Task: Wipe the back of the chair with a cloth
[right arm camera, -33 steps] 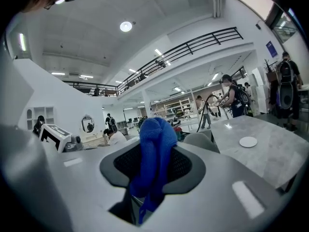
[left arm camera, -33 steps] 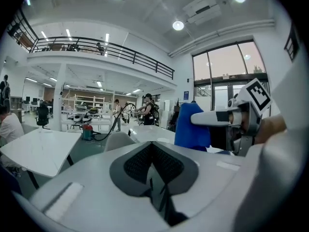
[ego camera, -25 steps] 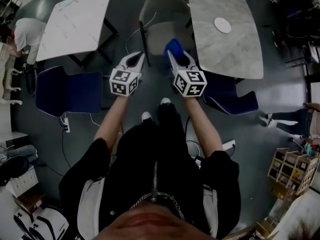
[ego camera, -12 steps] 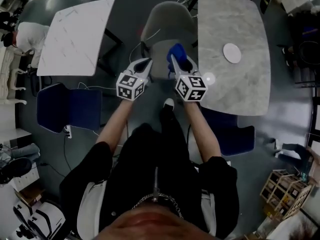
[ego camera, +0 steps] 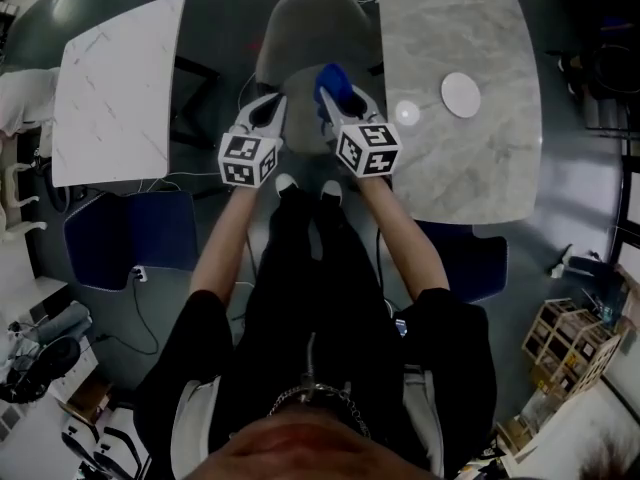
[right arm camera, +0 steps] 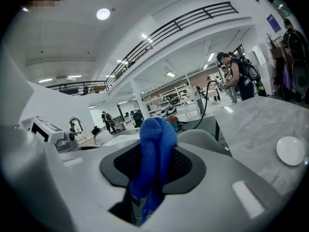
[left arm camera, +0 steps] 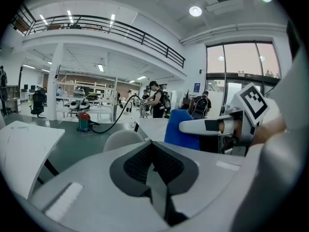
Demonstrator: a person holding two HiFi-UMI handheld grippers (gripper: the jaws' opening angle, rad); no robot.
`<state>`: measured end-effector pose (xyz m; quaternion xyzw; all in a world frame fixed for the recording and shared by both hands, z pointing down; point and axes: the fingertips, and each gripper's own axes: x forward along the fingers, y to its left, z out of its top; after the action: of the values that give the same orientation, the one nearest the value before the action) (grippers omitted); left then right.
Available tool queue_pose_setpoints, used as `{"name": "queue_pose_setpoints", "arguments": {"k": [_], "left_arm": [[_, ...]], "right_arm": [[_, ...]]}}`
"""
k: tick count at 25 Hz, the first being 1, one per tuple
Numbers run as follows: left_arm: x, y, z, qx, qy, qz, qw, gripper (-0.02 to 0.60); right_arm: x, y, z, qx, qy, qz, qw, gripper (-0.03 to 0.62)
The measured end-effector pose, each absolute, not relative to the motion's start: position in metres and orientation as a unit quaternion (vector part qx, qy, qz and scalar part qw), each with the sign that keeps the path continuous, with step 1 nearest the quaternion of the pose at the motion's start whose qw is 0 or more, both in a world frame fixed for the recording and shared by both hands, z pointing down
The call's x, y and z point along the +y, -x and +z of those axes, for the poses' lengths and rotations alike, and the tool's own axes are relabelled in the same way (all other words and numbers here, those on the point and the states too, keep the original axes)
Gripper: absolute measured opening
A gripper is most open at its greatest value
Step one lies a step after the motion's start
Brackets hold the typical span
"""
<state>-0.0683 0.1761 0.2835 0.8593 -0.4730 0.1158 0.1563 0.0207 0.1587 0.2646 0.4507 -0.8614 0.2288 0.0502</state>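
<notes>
Head view shows us holding both claws over the near part of the grey chair [ego camera: 305, 28]. Our right claw [ego camera: 340, 108] is clenched on the blue cloth [ego camera: 329, 80]. Our left claw [ego camera: 268, 116] is pressed together beside it.

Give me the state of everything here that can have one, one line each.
left gripper: shut, nothing between its jaws.
right gripper: shut on the blue cloth.
blue cloth: bunched, sticking out past the jaws.
grey chair: upright, nobody in it, right in front of both grippers.
white plate: flat on the marble table, empty.
</notes>
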Motion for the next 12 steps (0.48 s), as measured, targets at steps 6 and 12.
{"name": "queue_pose_setpoints", "arguments": {"k": [6, 12], "left_arm": [[0.138, 0.098, 0.303, -0.461, -0.864, 0.128, 0.157, 0.011], [0.102, 0.113, 0.315, -0.441, -0.872, 0.132, 0.165, 0.011]], "right_arm": [[0.128, 0.013, 0.284, -0.852, -0.465, 0.235, 0.059, 0.118], [0.1, 0.024, 0.277, -0.842, -0.486, 0.23, 0.054, 0.118]]}}
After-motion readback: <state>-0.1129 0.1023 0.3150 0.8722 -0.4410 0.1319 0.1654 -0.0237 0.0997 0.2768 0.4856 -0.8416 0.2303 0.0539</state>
